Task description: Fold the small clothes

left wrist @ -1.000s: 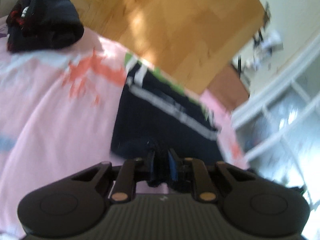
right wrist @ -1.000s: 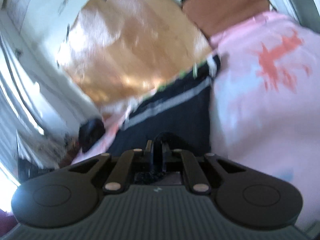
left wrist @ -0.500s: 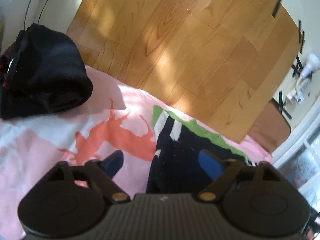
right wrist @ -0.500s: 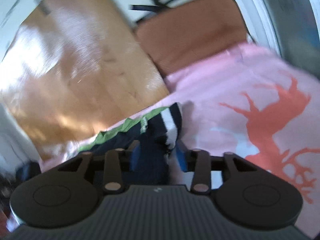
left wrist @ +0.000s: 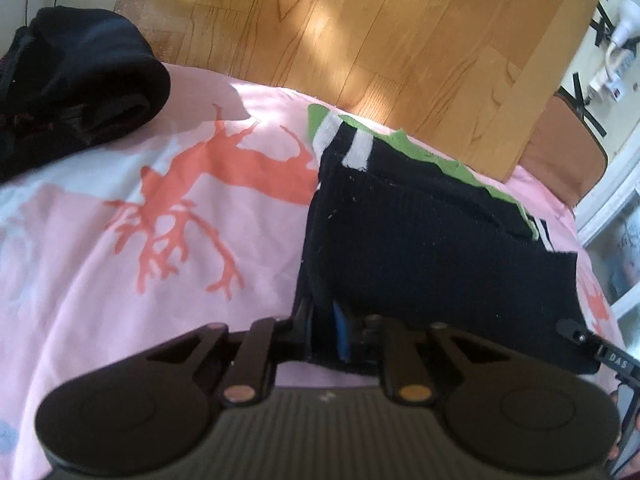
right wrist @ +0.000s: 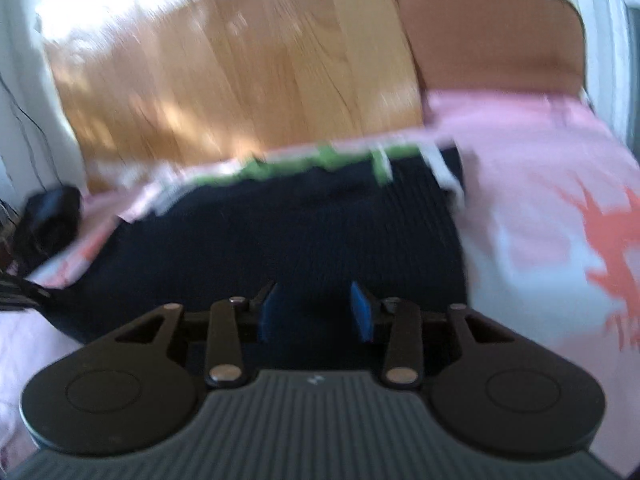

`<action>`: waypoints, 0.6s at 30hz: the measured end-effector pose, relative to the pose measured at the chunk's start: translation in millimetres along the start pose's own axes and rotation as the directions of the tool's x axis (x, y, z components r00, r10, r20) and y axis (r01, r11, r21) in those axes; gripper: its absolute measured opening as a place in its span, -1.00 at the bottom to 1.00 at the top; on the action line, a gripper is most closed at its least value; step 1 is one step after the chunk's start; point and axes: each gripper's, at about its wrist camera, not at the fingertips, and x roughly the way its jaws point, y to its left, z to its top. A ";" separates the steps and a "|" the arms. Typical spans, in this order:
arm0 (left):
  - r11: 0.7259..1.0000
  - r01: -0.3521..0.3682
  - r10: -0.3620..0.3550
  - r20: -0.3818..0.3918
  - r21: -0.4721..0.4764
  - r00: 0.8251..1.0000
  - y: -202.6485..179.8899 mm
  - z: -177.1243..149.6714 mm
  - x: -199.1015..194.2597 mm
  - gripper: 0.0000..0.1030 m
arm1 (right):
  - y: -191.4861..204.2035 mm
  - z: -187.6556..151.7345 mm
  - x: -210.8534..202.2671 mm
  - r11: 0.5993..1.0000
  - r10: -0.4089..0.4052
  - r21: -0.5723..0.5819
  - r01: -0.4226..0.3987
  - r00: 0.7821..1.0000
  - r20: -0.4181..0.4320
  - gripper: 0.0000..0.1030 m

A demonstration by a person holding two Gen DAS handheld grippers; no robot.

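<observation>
A black knitted garment [left wrist: 432, 240] with a green hem and white stripes lies folded on the pink sheet [left wrist: 100, 280]. My left gripper [left wrist: 324, 332] is shut on the garment's near left edge, with dark cloth pinched between its blue pads. In the right wrist view the same garment [right wrist: 280, 232] spreads out ahead, blurred by motion. My right gripper [right wrist: 316, 312] hovers at its near edge with the jaws parted and closing. Dark cloth shows in the gap, and the pads do not press on it.
A heap of black clothes [left wrist: 76, 80] sits at the sheet's far left corner, a dark lump [right wrist: 52, 216] in the right view. Beyond the bed's edge are the wooden floor [left wrist: 400, 40] and a brown chair seat [right wrist: 492, 40]. White window frames [left wrist: 616, 208] stand at the right.
The left jaws were shut, opened wide half a second ago and are now shut on the garment's near edge. The right jaws let go, parted, and swung across the garment.
</observation>
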 end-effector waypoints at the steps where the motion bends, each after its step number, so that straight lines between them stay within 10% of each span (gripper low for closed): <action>1: 1.000 -0.007 0.007 0.004 -0.005 1.000 -0.4 1.3 0.1 -0.72 | -1.0 -1.8 -2.7 1.000 0.005 -0.009 -0.005 1.000 0.000 -0.26; 7: 0.999 0.005 0.005 0.192 -0.051 0.981 -4.7 19.8 -22.3 0.15 | 13.5 11.9 -15.3 0.999 -0.010 -0.037 0.014 0.995 0.095 -0.22; 18: 0.986 0.008 -0.042 0.199 0.165 0.979 -44.8 5.1 40.2 0.21 | -25.9 7.3 6.2 0.975 -0.147 0.185 0.120 0.979 0.141 -0.15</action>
